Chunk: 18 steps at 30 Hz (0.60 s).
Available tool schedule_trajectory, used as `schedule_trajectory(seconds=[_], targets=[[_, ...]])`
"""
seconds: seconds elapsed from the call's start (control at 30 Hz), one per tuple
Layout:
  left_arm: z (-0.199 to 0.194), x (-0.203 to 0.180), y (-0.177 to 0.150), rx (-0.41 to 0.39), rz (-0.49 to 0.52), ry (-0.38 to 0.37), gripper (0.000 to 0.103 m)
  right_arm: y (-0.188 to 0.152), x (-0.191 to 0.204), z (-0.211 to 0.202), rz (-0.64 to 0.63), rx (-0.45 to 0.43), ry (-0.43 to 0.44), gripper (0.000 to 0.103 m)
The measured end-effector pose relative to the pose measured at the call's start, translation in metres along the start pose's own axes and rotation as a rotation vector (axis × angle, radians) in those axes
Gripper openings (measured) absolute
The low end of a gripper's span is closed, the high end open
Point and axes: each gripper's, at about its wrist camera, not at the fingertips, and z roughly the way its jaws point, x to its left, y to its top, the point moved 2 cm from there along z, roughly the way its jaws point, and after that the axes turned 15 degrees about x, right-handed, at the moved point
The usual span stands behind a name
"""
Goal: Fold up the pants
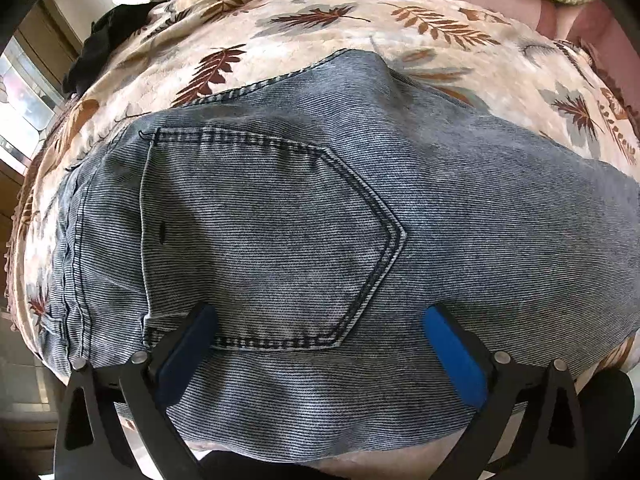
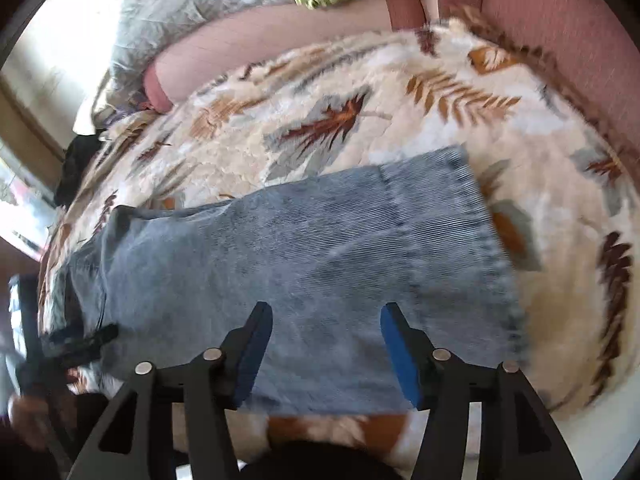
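I see the faded blue denim pants (image 1: 320, 220) folded into a compact stack near the bed's front edge. Left gripper (image 1: 320, 332) and right gripper (image 2: 326, 344) jaws stand wide, empty. I judge folding nearly complete.

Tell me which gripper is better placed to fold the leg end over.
Right. The right gripper hovers open near the jeans' hem; the left gripper sits open over the back pocket.
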Motion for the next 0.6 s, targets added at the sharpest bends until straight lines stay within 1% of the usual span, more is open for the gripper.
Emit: schedule_trajectory(seconds=[0.07, 0.1, 0.13, 0.2, 0.23, 0.27, 0.37, 0.47, 0.53, 0.6], targets=[[-0.001, 0.002, -0.001, -0.003, -0.005, -0.004, 0.103, 0.006, 0.002, 0.026, 0.039, 0.080, -0.029, 0.073], [0.000, 0.001, -0.001, -0.007, -0.007, -0.004, 0.103, 0.006, 0.004, 0.032, 0.046, 0.073, -0.051, 0.080], [-0.001, 0.002, -0.002, -0.011, -0.012, -0.002, 0.103, 0.005, 0.008, 0.033, 0.035, 0.059, -0.055, 0.084], [0.000, 0.001, -0.004, -0.016, -0.028, -0.002, 0.103, 0.003, 0.017, 0.036, 0.002, 0.075, -0.078, 0.097], [0.000, 0.000, -0.005, -0.025, -0.037, -0.001, 0.103, 0.002, 0.022, 0.039, -0.022, 0.087, -0.090, 0.101], [0.000, 0.000, -0.007, -0.033, -0.045, -0.002, 0.103, 0.001, 0.023, 0.041, -0.038, 0.102, -0.091, 0.103], [-0.001, 0.000, -0.010, -0.037, -0.042, -0.011, 0.103, -0.001, 0.027, 0.046, -0.074, 0.140, -0.134, 0.103], [-0.003, 0.000, -0.012, -0.037, -0.029, -0.021, 0.103, -0.004, 0.031, 0.048, -0.124, 0.156, -0.167, 0.103], [-0.004, -0.002, -0.013, -0.039, -0.027, -0.012, 0.103, -0.004, 0.034, 0.049, -0.147, 0.171, -0.188, 0.103], [-0.005, -0.006, -0.013, -0.032, -0.015, 0.015, 0.103, -0.001, 0.036, 0.048, -0.144, 0.188, -0.194, 0.103]])
